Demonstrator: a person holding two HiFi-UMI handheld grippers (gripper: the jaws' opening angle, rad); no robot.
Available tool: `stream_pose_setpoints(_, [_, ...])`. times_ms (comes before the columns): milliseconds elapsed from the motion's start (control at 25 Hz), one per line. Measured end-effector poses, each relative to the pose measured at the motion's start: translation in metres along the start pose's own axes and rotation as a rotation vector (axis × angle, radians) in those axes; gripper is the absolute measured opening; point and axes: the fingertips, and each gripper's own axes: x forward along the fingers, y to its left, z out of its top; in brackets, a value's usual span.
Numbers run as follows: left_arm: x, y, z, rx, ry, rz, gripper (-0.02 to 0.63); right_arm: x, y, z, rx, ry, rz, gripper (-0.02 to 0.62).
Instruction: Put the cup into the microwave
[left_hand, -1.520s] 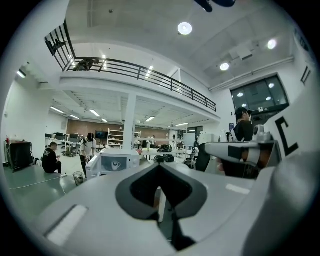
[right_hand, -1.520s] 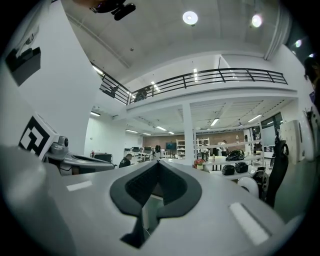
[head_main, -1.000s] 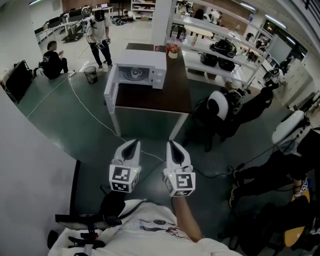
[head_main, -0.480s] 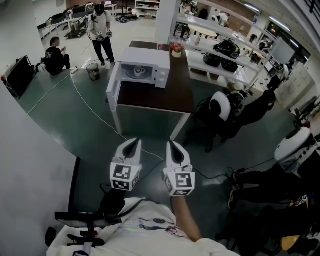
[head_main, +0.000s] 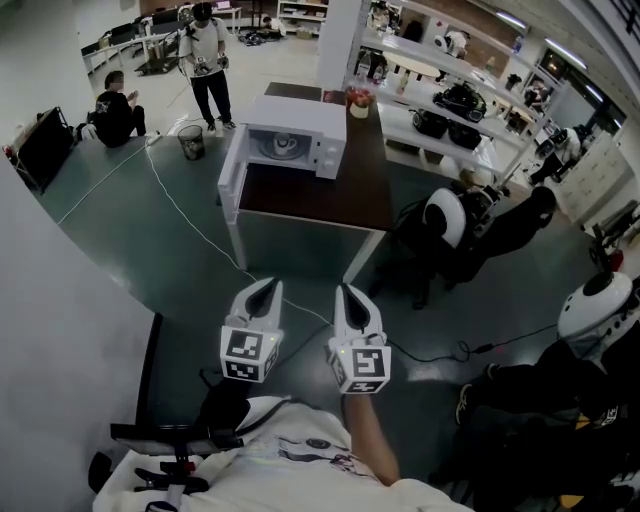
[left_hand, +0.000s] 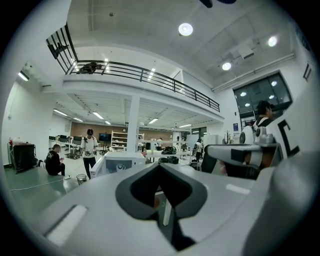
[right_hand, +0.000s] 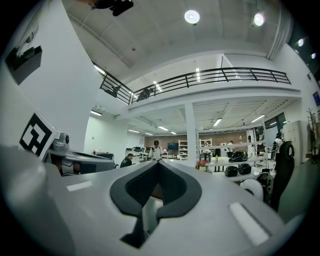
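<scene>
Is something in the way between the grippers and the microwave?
Nothing tall. The left gripper and the right gripper are both shut and empty, far from the microwave on the brown table. Only green floor lies between, with a thin white cable across it. The microwave door is open.

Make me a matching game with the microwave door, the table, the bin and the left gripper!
Things:
1. microwave door
2. table
3. bin
4. left gripper

Matches:
A. dark brown
B. jaws together, nothing held
C. standing on the floor
D. swung open

Right pairs: 1-D, 2-A, 3-C, 4-B.
</scene>
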Motion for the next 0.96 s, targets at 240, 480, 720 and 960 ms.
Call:
stream_pose_setpoints(240, [0.0004,0.0041,-0.0039,-0.002,0.001,0.001,-0.002,0.002,0.0008,-0.0036,-0.001,0.006,-0.004,-0.002])
stream_pose_setpoints(480, [-0.0015,0.0085,-0.0032,-0.011,0.002,0.006,-0.002,0.0032,0.0036,-0.0042,-0.001,0.008,0.0,-0.002])
stream_pose_setpoints(720, [-0.0007,0.0068,-0.0029,-0.011,0.002,0.001,-0.002,0.0038,0.005,-0.0043,-0.004,0.01,0.006,-0.002])
stream_pose_setpoints(960, [0.0012,0.0036,0.0002,-0.01,0.002,-0.011,-0.002,0.0041,0.003,-0.0028,-0.005,0.014,0.005,-0.002])
